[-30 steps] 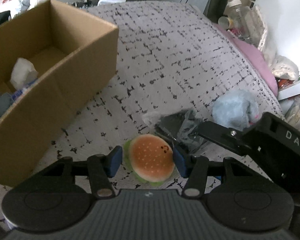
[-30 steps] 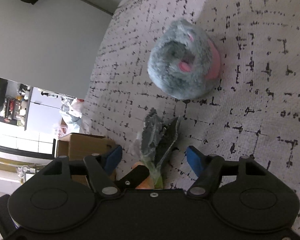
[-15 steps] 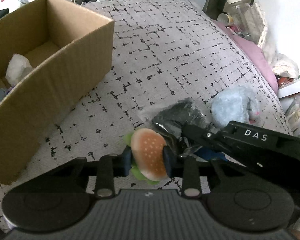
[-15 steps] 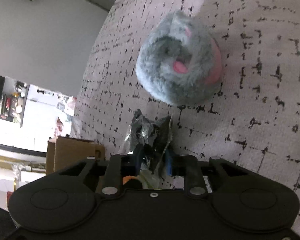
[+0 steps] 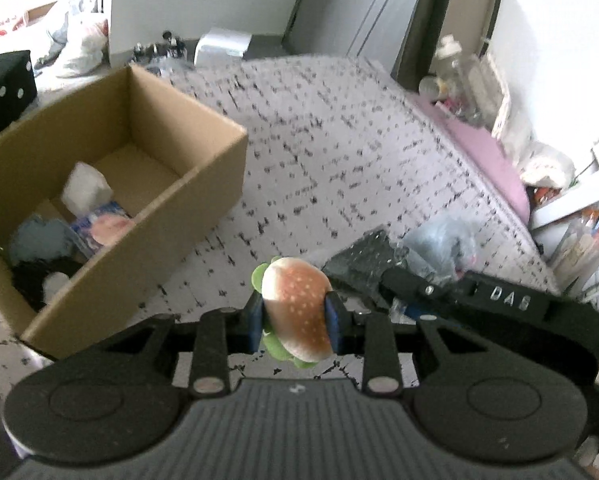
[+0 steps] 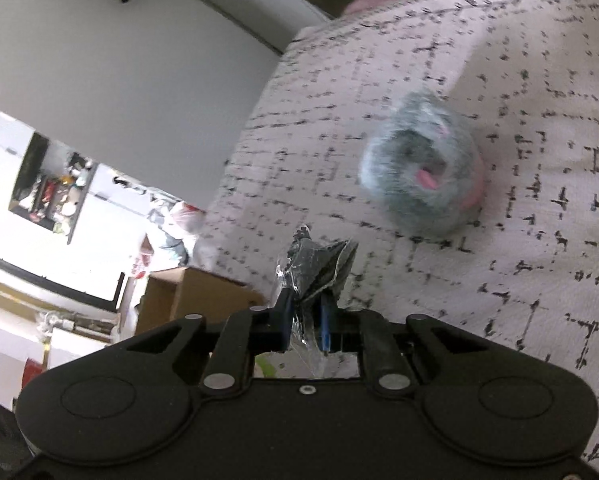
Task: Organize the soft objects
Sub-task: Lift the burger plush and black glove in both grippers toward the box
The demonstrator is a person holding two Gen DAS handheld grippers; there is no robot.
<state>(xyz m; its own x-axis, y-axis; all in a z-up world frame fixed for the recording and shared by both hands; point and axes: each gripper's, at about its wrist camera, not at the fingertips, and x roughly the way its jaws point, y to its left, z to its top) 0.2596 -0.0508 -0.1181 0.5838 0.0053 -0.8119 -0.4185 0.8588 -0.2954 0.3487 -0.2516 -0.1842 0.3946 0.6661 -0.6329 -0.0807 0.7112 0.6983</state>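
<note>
Your cardboard box [image 5: 203, 184] sits at ten o'clock on the bed. Your left gripper [image 5: 295, 316] squeezes the burger plush [image 5: 297, 308]; your right gripper [image 6: 304, 322], just closed, pinches the bagged dark item [image 6: 319, 260] by crinkly plastic, which could slip free mid-carry.

Daylight is washing out the room behind my cardboard box [image 5: 111, 184]; motion blur is smearing the bedspread [image 5: 339, 152] and grey plush [image 6: 423, 172], and fisheye edges are bending.
</note>
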